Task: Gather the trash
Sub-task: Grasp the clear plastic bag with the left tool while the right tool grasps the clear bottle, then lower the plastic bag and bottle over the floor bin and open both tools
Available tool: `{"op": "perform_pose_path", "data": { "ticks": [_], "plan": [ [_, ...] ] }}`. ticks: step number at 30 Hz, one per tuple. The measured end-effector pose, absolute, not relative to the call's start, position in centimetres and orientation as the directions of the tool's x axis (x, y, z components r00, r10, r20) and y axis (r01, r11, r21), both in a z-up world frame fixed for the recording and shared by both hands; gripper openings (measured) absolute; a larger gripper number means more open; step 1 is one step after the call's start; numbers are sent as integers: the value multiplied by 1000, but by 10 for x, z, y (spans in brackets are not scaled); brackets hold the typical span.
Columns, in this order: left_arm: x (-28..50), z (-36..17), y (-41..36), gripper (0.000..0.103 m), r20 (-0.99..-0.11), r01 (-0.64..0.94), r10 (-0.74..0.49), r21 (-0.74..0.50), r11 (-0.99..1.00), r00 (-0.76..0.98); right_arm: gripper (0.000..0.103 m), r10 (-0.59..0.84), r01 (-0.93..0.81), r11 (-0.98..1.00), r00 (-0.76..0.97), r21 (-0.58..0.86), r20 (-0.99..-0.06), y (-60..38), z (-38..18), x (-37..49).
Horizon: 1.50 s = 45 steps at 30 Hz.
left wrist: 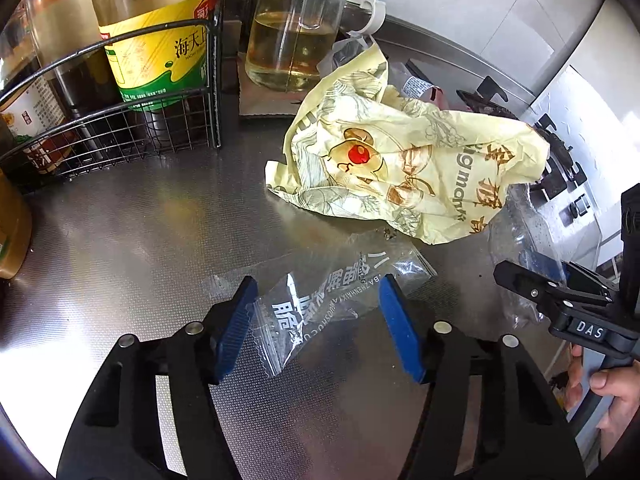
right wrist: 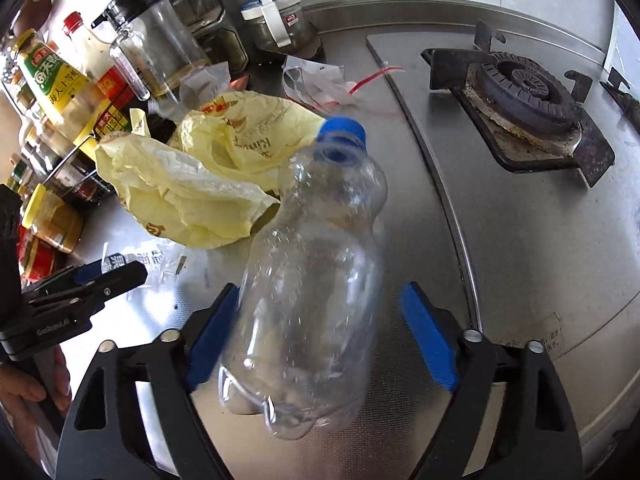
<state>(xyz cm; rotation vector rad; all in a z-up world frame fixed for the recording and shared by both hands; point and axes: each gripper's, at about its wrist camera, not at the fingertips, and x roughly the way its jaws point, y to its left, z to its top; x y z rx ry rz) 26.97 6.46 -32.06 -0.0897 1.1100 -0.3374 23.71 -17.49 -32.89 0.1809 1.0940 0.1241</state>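
Both sets of fingers straddle trash, and neither has it pinched yet. On my left gripper [left wrist: 316, 324] one blue pad brushes the edge of the clear snack wrapper [left wrist: 320, 304], which lies flat on the desk [left wrist: 140, 240]; the other pad stands clear, so I count those fingers as released. On my right gripper [right wrist: 320, 336] the left pad is against the clear plastic bottle [right wrist: 312, 280], which has a blue cap; the right pad shows a gap, so it is released too.

Nothing looks collected so far, by my judgement. Taking the yellow bag [left wrist: 400, 168] as landmark: the wrapper lies just in front of it, the bottle beside it on the stove [right wrist: 520, 92] side, and more torn clear wrapping with a red strip [right wrist: 320, 84] sits behind it. All of that is left, and I see no bin.

Readable writing: white Chinese characters on the wrapper above a line of Latin letters I cannot make out, "ngman" on the bag, "海天" on the yellow-green sauce bottle [left wrist: 160, 40] in the wire rack [left wrist: 120, 128], and "DAS" on my right gripper's body.
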Motion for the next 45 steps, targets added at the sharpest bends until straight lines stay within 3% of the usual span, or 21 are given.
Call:
{"op": "perform_pose_path", "data": {
  "ticks": [4,6,8,11,21,33,45],
  "plan": [
    [268,-322,64,29,-858,225,-315,-240,944,405,64,186,-18,979,470,201,-863,-179,-329,230],
    [264,-322,61,27,-858,233,-315,-235,943,406,64,182,-11,979,477,202,-860,-183,-329,225],
    [259,-321,58,10,-857,251,-320,-233,940,403,64,181,-6,979,485,204,-855,-185,-328,221],
    [248,-319,53,2,-857,261,-303,-207,943,417,63,185,1,977,502,214,-845,-191,-325,210],
    [182,-288,31,1,-830,233,-302,-213,949,469,63,218,-44,971,557,233,-801,-209,-301,150],
    [48,-258,7,2,-805,177,-279,-217,960,524,63,285,-159,959,565,236,-774,-236,-283,28],
    [-45,-342,-22,2,-861,118,-308,-286,951,405,63,333,-213,940,395,267,-856,-242,-356,-53]
  ]
}}
